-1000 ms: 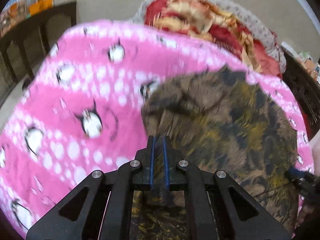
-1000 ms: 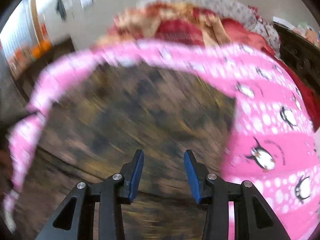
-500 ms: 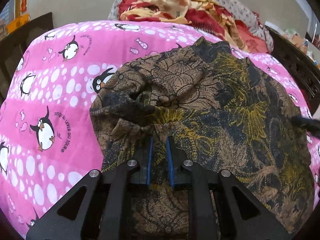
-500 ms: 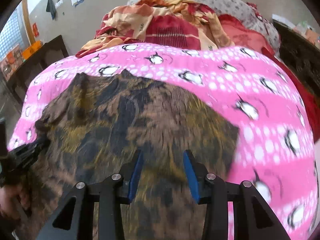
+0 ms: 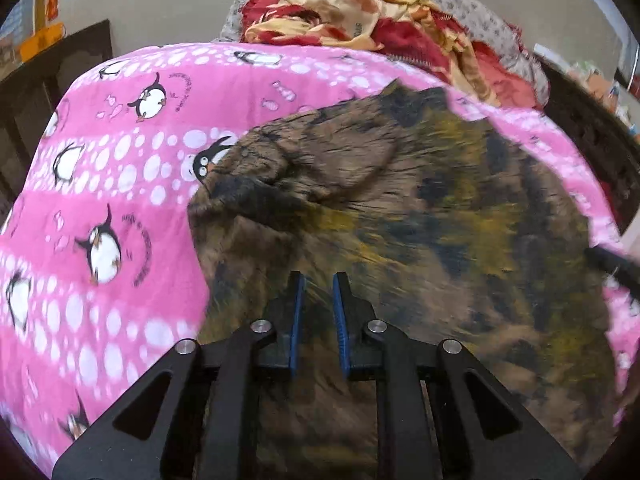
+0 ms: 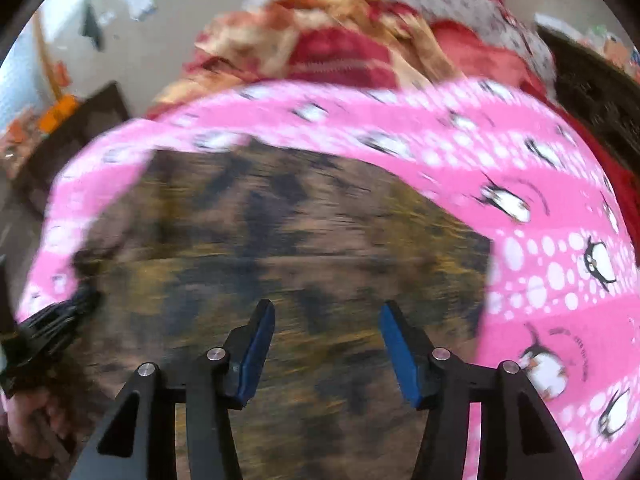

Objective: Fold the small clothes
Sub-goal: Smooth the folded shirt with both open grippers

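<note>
A bed under a pink penguin-print sheet (image 5: pixel 120 184) carries a brown-and-yellow patterned garment (image 5: pixel 420 216) and, behind it, a crumpled red-and-cream blanket (image 5: pixel 360 20).

Left gripper (image 5: pixel 316 280) tilts steeply down, blue pads a narrow gap apart, jaws just opened a little, nothing pinched. Right gripper (image 6: pixel 327 312) also angled down, jaws just spreading wider, blue pads well apart, nothing between them. Bare hand (image 6: pixel 30 420) at left edge of right wrist view, under the left gripper's blurred black tip.
</note>
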Motion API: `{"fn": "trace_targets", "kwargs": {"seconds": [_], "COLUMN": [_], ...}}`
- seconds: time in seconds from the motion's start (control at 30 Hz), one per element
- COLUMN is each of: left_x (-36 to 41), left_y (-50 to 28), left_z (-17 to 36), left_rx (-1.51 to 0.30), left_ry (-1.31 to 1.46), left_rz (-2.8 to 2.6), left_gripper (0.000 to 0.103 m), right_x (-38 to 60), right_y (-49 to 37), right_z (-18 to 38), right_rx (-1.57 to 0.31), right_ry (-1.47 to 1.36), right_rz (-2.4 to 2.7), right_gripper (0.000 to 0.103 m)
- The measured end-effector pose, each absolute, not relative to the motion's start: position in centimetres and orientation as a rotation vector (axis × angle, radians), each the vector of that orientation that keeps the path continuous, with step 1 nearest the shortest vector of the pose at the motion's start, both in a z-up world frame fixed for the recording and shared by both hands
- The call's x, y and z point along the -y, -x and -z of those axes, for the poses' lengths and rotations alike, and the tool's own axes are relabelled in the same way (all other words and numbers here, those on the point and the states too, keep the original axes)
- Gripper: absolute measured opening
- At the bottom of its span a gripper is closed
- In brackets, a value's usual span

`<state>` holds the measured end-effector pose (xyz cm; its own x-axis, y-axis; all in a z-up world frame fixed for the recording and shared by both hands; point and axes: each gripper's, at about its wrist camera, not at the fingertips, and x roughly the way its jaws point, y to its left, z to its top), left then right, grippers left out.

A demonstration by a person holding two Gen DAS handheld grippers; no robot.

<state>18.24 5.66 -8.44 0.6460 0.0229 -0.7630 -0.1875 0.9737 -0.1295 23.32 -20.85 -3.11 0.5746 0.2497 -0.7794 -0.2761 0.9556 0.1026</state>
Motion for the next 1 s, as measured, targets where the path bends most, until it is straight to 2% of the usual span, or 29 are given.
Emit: {"fn": "trace_targets", "kwargs": {"seconds": [0.1,0.17,0.27,0.4,1.0], "left_x": [-3.0,-1.8,-1.5,-1.7,-1.0], "left_y": [-16.6,-16.5,-15.9,-15.7,-15.5], "left_z": [8.4,9.7,10.5,10.7,10.6], "left_rx": [-0.866,-0.897,-0.851,-0.844,-0.836], "left_ry": [0.165,0.130,0.106,0.120,0.093], "left_rz": [-0.054,-0.034,-0.039,-0.035,-0.053], "left_gripper": [0.013,0.021,0.021,0.022,0.023], "right_x": [18.4,17.4,16.9,16.7,16.2], "right_y": [-19.5,-18.0,-17.1,-17.0,-16.6], "right_z": [3.4,4.9,8.1,8.1,8.3], "right_rx": [-0.862,-0.877,-0.923,-0.898,-0.875], "right_ry": [0.037,0.068,0.098,0.108,0.153], "right_rz": [-0.366,-0.343,-0.322,-0.324,-0.304], "right_gripper": [0.054,0.054,0.055,0.058,0.059]}}
